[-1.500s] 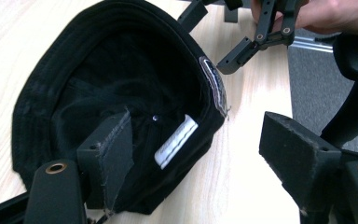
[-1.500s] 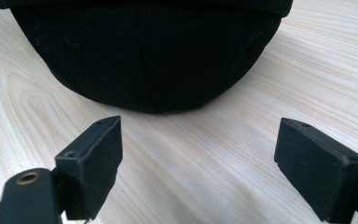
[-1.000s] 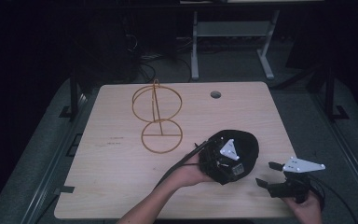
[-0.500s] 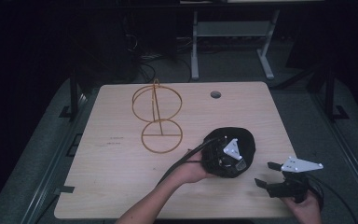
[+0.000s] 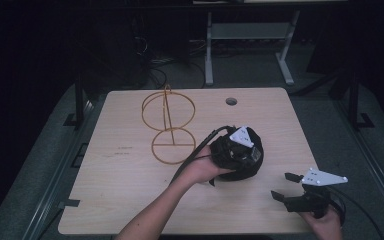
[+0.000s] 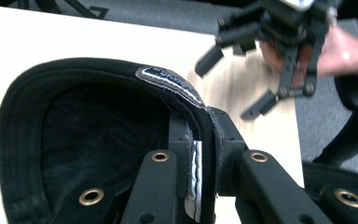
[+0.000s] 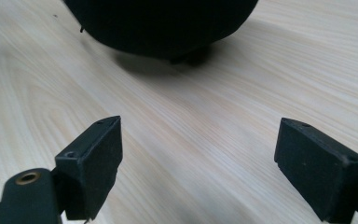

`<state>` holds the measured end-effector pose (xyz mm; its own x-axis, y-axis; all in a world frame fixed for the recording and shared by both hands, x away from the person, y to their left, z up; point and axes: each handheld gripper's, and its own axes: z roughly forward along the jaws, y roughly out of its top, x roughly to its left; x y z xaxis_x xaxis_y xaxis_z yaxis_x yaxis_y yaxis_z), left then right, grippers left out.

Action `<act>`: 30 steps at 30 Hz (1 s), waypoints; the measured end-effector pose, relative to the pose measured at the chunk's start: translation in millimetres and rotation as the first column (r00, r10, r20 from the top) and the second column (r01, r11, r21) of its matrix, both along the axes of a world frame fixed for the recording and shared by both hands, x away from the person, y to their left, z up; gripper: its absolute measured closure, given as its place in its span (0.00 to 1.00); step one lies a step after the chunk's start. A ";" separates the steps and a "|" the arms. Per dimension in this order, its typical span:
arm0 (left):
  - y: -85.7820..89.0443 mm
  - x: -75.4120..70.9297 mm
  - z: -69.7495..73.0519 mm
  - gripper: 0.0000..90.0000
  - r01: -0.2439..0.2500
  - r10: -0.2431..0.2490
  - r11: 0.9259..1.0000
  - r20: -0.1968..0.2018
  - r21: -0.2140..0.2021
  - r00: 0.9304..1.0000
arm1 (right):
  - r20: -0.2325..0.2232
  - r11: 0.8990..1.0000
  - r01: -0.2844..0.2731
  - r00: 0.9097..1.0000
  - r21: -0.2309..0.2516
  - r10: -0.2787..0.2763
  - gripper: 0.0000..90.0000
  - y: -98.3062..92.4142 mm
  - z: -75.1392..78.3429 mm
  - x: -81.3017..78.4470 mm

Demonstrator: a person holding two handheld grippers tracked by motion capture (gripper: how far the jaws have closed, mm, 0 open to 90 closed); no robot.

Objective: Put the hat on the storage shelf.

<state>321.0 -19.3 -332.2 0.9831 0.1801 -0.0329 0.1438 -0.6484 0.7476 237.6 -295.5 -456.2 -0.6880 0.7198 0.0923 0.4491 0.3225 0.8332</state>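
Seen from the high view, a person's left hand [image 5: 200, 167] holds the left gripper [image 5: 240, 150] against a black cap [image 5: 247, 167] near the right-hand middle of the wooden table [image 5: 130, 190]. A gold wire stand [image 5: 169, 125] rises just beside the cap, toward the table's far left. The right gripper [image 5: 285, 186] sits apart at the near right corner, its jaws spread with nothing between them.

In the left gripper view, the left gripper [image 6: 205, 140] has just been closing and now pinches the cap's rim [image 6: 186, 93] between its two black jaws, a white inner tag [image 6: 195, 182] caught at the seam. The cap's dark lining [image 6: 88, 140] opens to the left. The other gripper [image 6: 265, 51] shows beyond, blurred.

In the right gripper view, the right gripper [image 7: 198, 140] stands wide apart over bare wood grain [image 7: 191, 116], while the cap's black underside [image 7: 163, 23] hangs at the top of the frame, casting a shadow.
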 end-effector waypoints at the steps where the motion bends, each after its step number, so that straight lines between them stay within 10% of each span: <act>1: 2.2 1.6 3.1 0.90 -0.006 0.006 1.000 -0.006 -0.014 1.000 | 0.004 1.000 -0.004 1.000 0.001 0.004 0.16 1.8 0.7 -0.5; 14: 21.6 10.3 38.4 0.90 -0.028 0.020 0.991 -0.056 -0.129 0.998 | 0.058 0.997 -0.053 0.997 0.063 0.049 0.16 17.4 18.6 -2.9; 30: 16.1 8.8 63.7 0.90 0.011 -0.016 0.991 -0.034 -0.135 0.999 | 0.152 0.986 -0.095 0.986 0.135 0.074 0.16 27.5 52.3 3.7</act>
<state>329.8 -3.1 -268.5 0.9832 0.1586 -0.0901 0.1632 -0.5438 0.8232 241.3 -268.0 -404.0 -0.7594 0.6454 0.0831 0.2958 0.2287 0.9275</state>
